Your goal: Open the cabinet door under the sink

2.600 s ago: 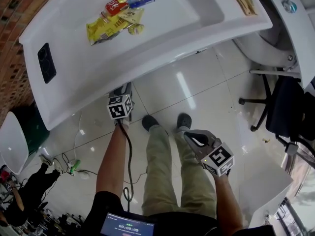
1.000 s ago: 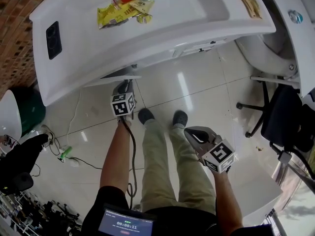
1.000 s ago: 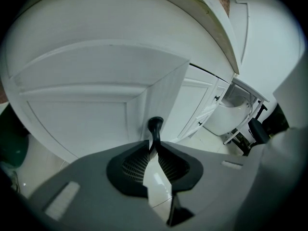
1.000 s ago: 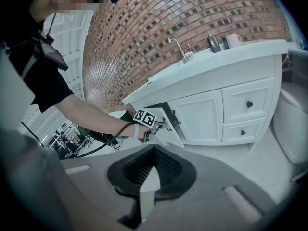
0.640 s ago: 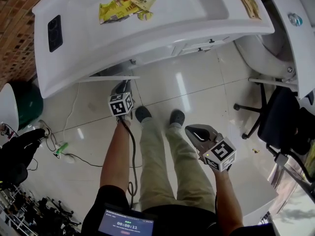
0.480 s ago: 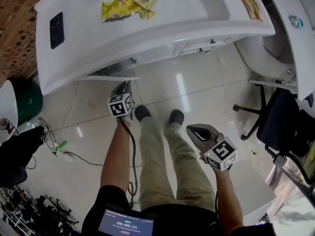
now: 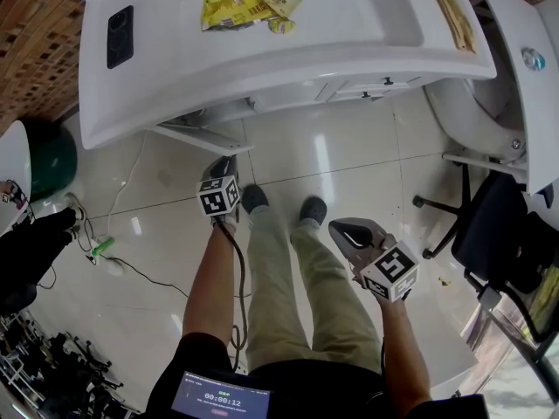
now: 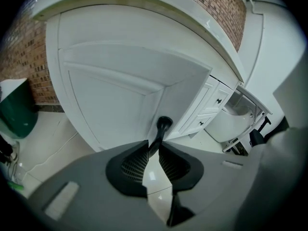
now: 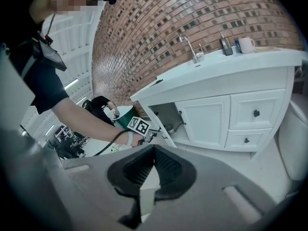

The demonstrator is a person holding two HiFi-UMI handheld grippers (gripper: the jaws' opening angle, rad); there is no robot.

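Left claw [image 8: 154, 147] of mine pinches the black door handle [image 8: 163, 124] at its tips; the jaws have just been easing apart, yet the handle sits between them. That handle belongs to the white cabinet door [image 8: 120, 97], which stands swung out from the cabinet [image 9: 166, 115] under the sink [image 7: 367, 20]. The opening looks dim, with some small fitting low inside that I cannot make out. Up in the sink lie snack packets [image 7: 234, 9], yellow, red and blue, bunched at its left end. A dark phone [image 7: 120, 36] rests on the countertop beside it. My left forearm reaches forward and down to the door's edge, marker cube on top. My right claw [image 9: 152, 152] has its tips pressed together on nothing, held by my right thigh, angled down, well apart from the cabinet.
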